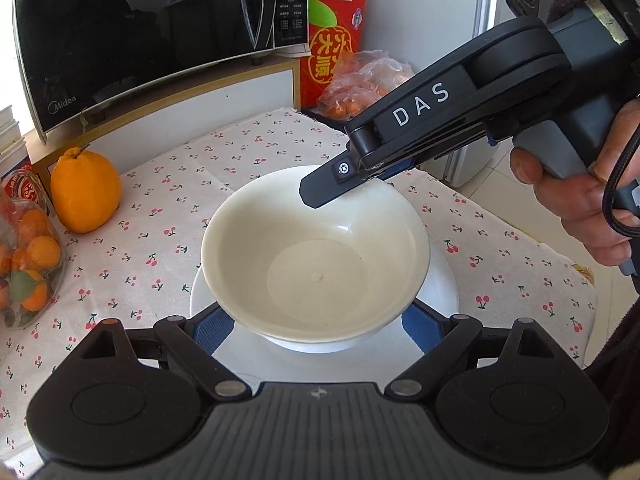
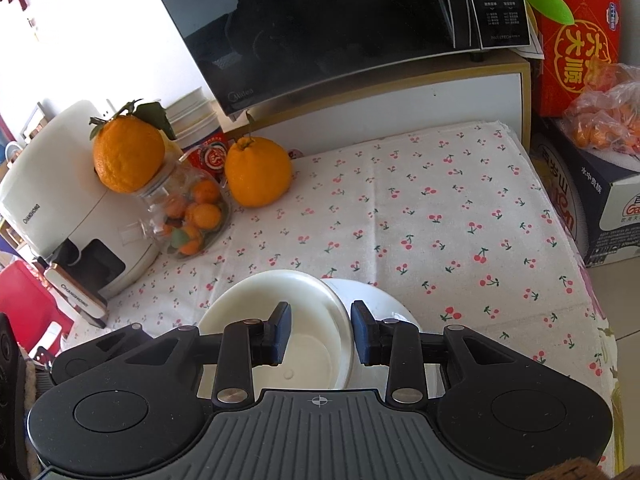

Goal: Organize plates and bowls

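A cream bowl (image 1: pixel 316 256) sits on a white plate (image 1: pixel 440 296) on the cherry-print tablecloth. My left gripper (image 1: pixel 318 326) is open, its blue pads (image 1: pixel 212 330) wide apart on either side of the bowl's near base, which hides the tips. My right gripper (image 1: pixel 316 196) reaches in from the right over the bowl's far rim. In the right wrist view, the right gripper (image 2: pixel 320 334) is open, straddling the bowl's (image 2: pixel 280 296) rim: one pad inside, one outside over the plate (image 2: pixel 380 300).
A large orange (image 1: pixel 84 190) and a jar of small oranges (image 1: pixel 24 264) stand at the left. A black microwave (image 1: pixel 140 32) sits on a cabinet behind. A red box (image 1: pixel 332 40) and a bag of oranges (image 1: pixel 360 84) lie at the back right. A white appliance (image 2: pixel 60 208) stands far left.
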The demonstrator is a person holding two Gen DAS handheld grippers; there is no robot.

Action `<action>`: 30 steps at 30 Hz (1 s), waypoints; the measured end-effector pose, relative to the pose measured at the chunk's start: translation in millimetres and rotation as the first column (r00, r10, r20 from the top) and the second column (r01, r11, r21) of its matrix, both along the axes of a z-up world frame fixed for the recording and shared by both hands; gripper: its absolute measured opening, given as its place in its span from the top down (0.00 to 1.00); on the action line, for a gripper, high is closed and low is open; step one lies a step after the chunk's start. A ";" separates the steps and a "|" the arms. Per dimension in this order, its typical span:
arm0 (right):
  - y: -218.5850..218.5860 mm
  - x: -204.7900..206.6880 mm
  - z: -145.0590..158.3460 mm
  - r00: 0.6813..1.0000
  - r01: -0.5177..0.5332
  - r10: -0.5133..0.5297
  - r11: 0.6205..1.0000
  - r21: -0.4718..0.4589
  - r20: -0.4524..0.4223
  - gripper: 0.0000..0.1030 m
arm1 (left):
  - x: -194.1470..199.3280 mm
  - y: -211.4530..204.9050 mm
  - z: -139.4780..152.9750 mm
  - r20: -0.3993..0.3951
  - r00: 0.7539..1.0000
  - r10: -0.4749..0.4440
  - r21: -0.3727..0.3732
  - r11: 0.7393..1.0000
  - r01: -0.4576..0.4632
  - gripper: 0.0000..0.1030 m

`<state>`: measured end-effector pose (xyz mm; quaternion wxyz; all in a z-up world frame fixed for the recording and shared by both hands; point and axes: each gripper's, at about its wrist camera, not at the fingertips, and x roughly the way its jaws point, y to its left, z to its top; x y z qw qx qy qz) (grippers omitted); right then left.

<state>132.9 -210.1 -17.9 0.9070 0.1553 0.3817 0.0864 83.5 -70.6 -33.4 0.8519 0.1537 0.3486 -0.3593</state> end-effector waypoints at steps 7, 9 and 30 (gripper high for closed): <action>-7.1 2.7 -6.9 1.000 0.015 -0.015 1.000 0.005 -0.023 0.68 | 2.9 -5.4 -4.9 -0.014 1.000 -0.007 0.006 1.000 0.007 0.13; -7.6 3.8 -8.0 0.999 0.016 -0.015 1.000 0.005 -0.028 0.68 | 4.3 -7.2 -6.7 -0.016 1.000 -0.009 0.011 1.000 0.009 0.13; -22.6 2.7 -9.5 0.998 0.054 -0.053 0.996 0.065 -0.024 0.43 | -9.3 6.4 1.6 0.044 0.999 -0.022 0.030 0.999 0.021 0.05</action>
